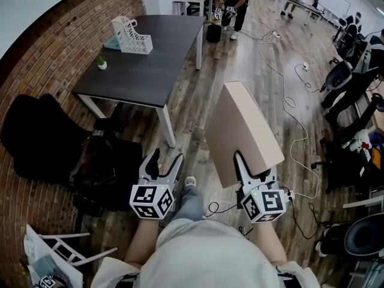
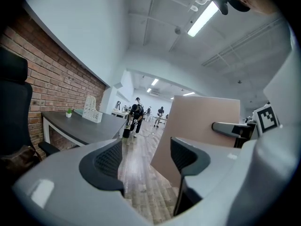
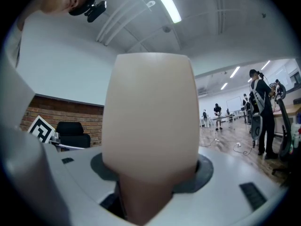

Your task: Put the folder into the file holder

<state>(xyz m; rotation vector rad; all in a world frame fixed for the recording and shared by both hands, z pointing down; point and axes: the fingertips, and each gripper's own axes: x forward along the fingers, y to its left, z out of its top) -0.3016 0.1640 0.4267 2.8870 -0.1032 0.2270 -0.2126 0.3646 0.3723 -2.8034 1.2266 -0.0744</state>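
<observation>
A tall beige folder (image 1: 243,131) stands upright in my right gripper (image 1: 252,170), which is shut on its lower edge; in the right gripper view the folder (image 3: 150,126) fills the space between the jaws. My left gripper (image 1: 168,158) is open and empty, a little to the left of the folder, over the wooden floor. From the left gripper view its jaws stand wide apart around bare floor, with the folder (image 2: 202,126) to the right. The white file holder (image 1: 133,36) stands on the far left part of the dark table (image 1: 150,71), well ahead of both grippers.
A small potted plant (image 1: 102,63) sits on the table's left edge. A black office chair (image 1: 36,137) and a black bag (image 1: 105,167) lie left of me by the brick wall. Cables (image 1: 288,101) cross the floor; office chairs (image 1: 348,77) stand right, people (image 1: 231,5) far back.
</observation>
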